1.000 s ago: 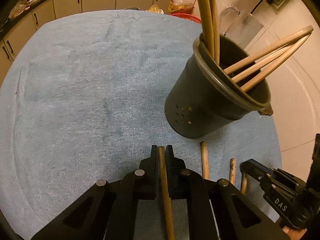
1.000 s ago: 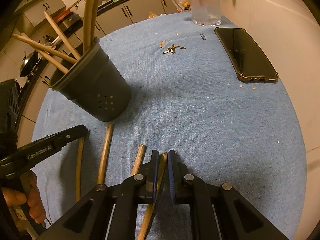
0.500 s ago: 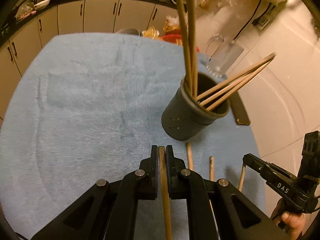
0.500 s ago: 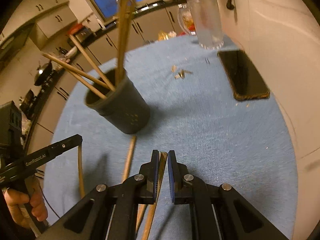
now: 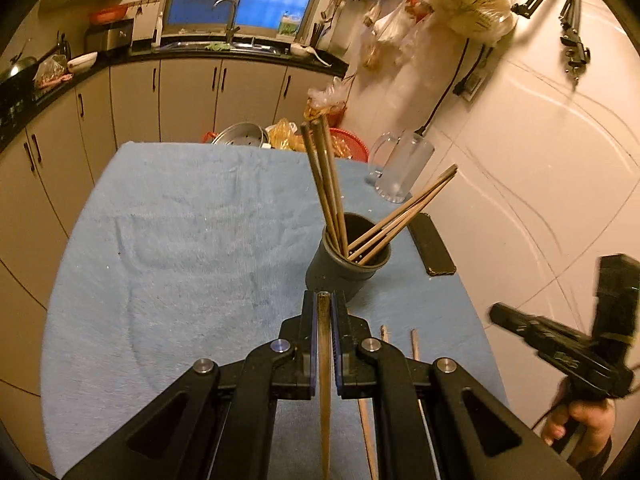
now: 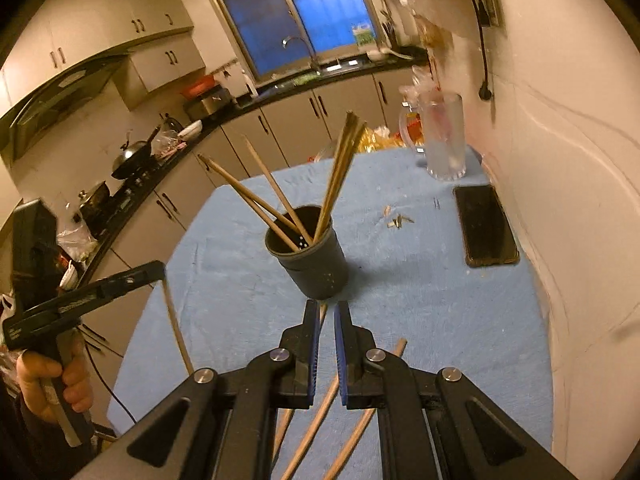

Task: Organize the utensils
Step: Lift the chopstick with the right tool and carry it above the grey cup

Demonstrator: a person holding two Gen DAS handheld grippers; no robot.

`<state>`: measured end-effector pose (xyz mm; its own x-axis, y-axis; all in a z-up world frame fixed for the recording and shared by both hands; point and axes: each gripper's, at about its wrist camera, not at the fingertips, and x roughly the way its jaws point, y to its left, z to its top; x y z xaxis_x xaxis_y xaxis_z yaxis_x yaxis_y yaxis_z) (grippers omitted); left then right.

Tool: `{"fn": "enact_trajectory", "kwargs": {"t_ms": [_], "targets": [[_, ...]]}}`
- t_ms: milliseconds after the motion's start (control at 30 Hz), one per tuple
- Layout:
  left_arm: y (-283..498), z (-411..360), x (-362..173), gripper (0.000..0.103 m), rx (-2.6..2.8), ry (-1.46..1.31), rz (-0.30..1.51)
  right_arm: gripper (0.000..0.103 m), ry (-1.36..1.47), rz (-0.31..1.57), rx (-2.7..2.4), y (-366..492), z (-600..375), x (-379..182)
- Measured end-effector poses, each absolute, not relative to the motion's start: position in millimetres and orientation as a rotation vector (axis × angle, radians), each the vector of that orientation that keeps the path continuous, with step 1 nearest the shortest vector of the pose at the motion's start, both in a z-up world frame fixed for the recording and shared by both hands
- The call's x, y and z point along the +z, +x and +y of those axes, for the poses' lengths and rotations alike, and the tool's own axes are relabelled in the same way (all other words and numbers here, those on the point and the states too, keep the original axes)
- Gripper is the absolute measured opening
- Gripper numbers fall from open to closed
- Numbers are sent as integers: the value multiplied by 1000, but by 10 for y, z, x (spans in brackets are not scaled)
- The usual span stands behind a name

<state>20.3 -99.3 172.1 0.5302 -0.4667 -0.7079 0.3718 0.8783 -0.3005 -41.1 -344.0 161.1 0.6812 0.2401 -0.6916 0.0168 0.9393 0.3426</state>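
Note:
A dark utensil cup stands on the blue towel and holds several wooden chopsticks. My left gripper is shut on a chopstick and is raised above the towel, near side of the cup. It also shows in the right wrist view with its chopstick hanging down. My right gripper is shut on a chopstick, raised in front of the cup. More chopsticks lie on the towel below.
A black phone and a glass mug stand at the right by the wall. Small scraps lie near the phone. Kitchen cabinets and a sink are behind the table.
Both grippers have risen well above the towel, each lifting its chopstick; the cup now looks smaller and farther below.

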Motion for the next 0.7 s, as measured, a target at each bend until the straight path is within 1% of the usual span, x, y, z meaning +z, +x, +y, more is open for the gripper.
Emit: {"fn": "enact_trajectory", "kwargs": {"t_ms": [67,100,133,233,367,700], "targets": [[179,-994,1732,7,-508,-119,875,14,393,895,115,-283,-3530,1435],[180,-1002,1730,7,-509,-120,876,23,414,933,106,-223,-3565,1334],[168,-992,1735,7,-510,-120,877,24,439,985,98,-135,-3604,1182],[156,-985,1715,7,-511,-126,886,24,491,1073,98,67,-3654,837],[137,-974,1711,7,-512,-132,892,24,492,1149,100,298,-3554,539],[92,-909,1724,7,-513,-143,885,22,393,1235,26,633,-3288,304]]}}
